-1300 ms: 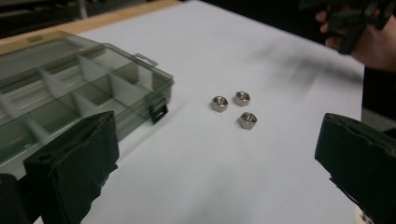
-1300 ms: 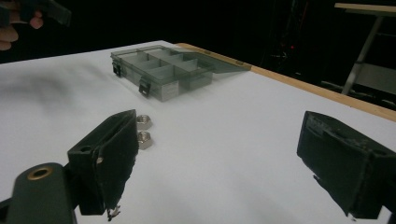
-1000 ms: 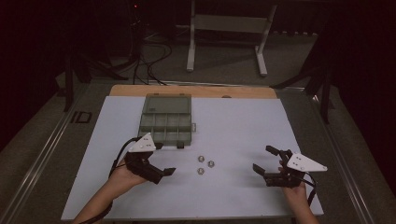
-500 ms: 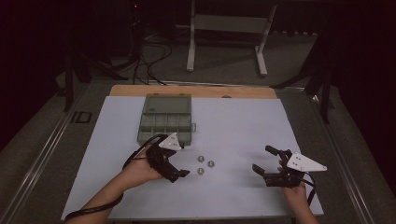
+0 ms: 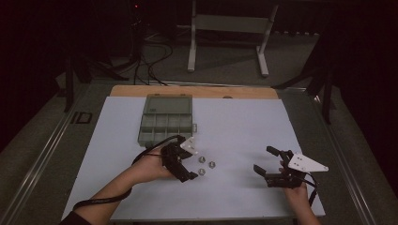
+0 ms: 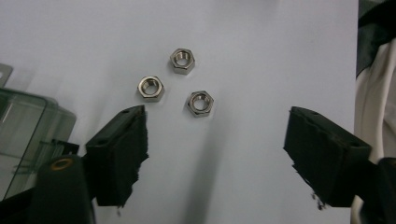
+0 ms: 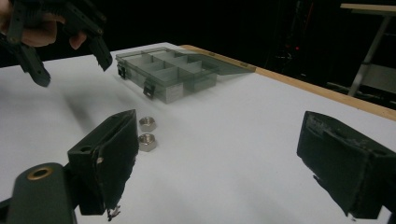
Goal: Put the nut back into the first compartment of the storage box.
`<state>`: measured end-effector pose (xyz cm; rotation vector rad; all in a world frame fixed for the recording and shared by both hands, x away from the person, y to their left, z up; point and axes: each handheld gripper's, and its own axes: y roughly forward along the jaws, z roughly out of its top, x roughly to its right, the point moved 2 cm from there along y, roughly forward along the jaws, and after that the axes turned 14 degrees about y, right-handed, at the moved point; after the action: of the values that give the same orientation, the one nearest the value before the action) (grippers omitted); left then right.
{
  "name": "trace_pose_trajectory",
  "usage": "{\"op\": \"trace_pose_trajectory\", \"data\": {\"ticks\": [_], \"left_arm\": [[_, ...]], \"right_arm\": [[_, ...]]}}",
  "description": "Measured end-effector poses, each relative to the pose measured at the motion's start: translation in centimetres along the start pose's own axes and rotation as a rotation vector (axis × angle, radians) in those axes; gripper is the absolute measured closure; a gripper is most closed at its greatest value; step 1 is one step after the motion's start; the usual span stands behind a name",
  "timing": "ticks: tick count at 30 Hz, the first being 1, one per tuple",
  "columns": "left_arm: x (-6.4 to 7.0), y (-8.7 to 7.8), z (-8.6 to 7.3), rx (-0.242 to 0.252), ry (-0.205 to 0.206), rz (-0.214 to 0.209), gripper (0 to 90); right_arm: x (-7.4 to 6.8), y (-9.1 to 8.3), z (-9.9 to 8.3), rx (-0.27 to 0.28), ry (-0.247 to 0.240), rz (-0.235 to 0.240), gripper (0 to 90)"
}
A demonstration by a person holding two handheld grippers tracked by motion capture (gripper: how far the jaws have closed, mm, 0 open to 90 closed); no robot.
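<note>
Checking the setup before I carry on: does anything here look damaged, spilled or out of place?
The black pads on the left gripper are frayed along their edges, as are the right gripper's. Three hex nuts lie loose on the white table, outside the open compartment box. Nothing else stands out.

A white sheet [image 5: 244, 126] is covering the surface, leaving a strip of bare wood [image 5: 197, 91] showing along its far edge. Beyond it, a pale metal stand [image 5: 227, 35] is standing on a grey floor [image 5: 291, 61], with dark cables [image 5: 150, 56] trailing across the floor to its left. The room behind is lying in near darkness, light falling mainly on the surface.
</note>
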<state>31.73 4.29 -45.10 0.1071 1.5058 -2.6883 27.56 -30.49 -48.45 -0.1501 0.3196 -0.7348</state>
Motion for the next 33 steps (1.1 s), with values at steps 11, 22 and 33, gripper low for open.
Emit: {"op": "trace_pose_trajectory", "data": {"ticks": [11,22,33], "left_arm": [[-0.1,2.3,1.5,-0.109,0.055,-0.042,44.1],[-0.7,4.7,2.3,-0.175,0.075,-0.077,55.0],[-0.9,6.8,2.7,-0.248,0.13,-0.099,58.9]], "right_arm": [[0.0,0.0,0.0,0.002,0.004,0.005,12.9],[0.0,0.0,0.0,0.001,0.005,0.011,12.9],[0.1,0.0,0.0,0.002,0.009,0.013,13.0]]}}
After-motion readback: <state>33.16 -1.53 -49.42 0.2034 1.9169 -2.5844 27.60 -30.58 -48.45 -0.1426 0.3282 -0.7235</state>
